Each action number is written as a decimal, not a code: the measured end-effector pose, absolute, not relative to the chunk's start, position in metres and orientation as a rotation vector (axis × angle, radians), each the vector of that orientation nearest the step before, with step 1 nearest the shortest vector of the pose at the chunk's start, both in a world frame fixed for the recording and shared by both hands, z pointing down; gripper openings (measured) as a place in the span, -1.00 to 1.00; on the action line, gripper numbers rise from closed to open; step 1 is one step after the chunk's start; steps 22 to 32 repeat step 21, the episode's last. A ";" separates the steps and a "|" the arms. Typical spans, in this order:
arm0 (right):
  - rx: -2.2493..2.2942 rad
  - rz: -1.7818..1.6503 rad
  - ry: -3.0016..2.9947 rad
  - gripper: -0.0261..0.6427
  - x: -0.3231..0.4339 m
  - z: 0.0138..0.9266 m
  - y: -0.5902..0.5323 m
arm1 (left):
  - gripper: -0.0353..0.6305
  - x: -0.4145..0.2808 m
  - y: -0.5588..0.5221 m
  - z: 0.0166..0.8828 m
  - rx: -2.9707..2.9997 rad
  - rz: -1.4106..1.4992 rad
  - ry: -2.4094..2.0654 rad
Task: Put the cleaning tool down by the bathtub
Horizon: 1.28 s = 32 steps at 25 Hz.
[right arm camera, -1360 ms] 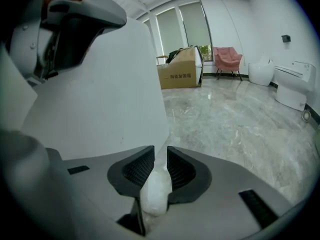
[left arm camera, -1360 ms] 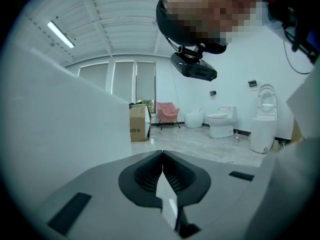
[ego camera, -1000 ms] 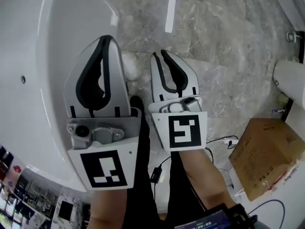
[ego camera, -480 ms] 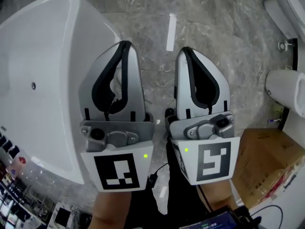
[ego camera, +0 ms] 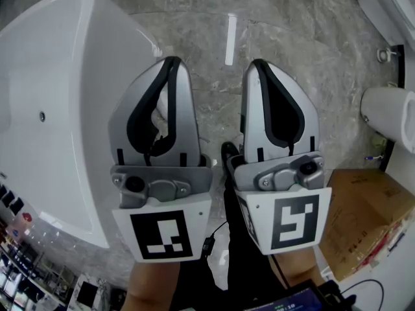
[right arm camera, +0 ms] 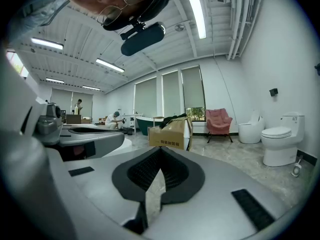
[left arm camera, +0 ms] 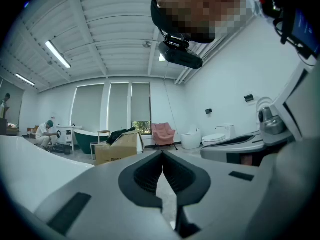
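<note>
The white bathtub [ego camera: 58, 109] fills the left of the head view on the grey marble floor. Both grippers are held up side by side over the floor next to the tub's right corner. My left gripper [ego camera: 170, 61] is shut, its tips meeting with nothing between them [left arm camera: 162, 154]. My right gripper [ego camera: 257, 63] is shut and empty too [right arm camera: 161, 150]. A small white patch [ego camera: 161, 103] shows through the left gripper's loop, on the floor by the tub; I cannot tell whether it is the cleaning tool. Otherwise the tool is hidden.
A cardboard box [ego camera: 366, 219] stands at the lower right, a white toilet [ego camera: 389, 109] at the right edge. A black cable [ego camera: 211, 241] lies by the person's dark legs. The gripper views look across a showroom with toilets [right arm camera: 280, 144], a pink chair [right arm camera: 220, 121] and a box [right arm camera: 172, 134].
The right gripper's jaws have closed. Both grippers have come up nearer the head camera and further apart. The white tool seen on the floor by the tub is now covered by the left gripper.
</note>
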State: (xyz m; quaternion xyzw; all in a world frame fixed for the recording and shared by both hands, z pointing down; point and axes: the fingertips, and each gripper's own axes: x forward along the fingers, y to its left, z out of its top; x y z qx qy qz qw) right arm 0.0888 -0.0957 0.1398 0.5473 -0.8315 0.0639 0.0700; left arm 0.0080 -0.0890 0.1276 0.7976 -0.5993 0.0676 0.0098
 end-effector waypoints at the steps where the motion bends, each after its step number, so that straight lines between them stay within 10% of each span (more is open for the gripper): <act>1: 1.650 0.190 -2.504 -0.89 0.090 0.139 -0.095 | -0.85 0.010 -0.089 0.127 2.493 0.209 -1.869; 32: 1.681 0.166 -2.491 -0.89 0.103 0.129 -0.083 | -0.85 0.025 -0.078 0.117 2.531 0.201 -1.853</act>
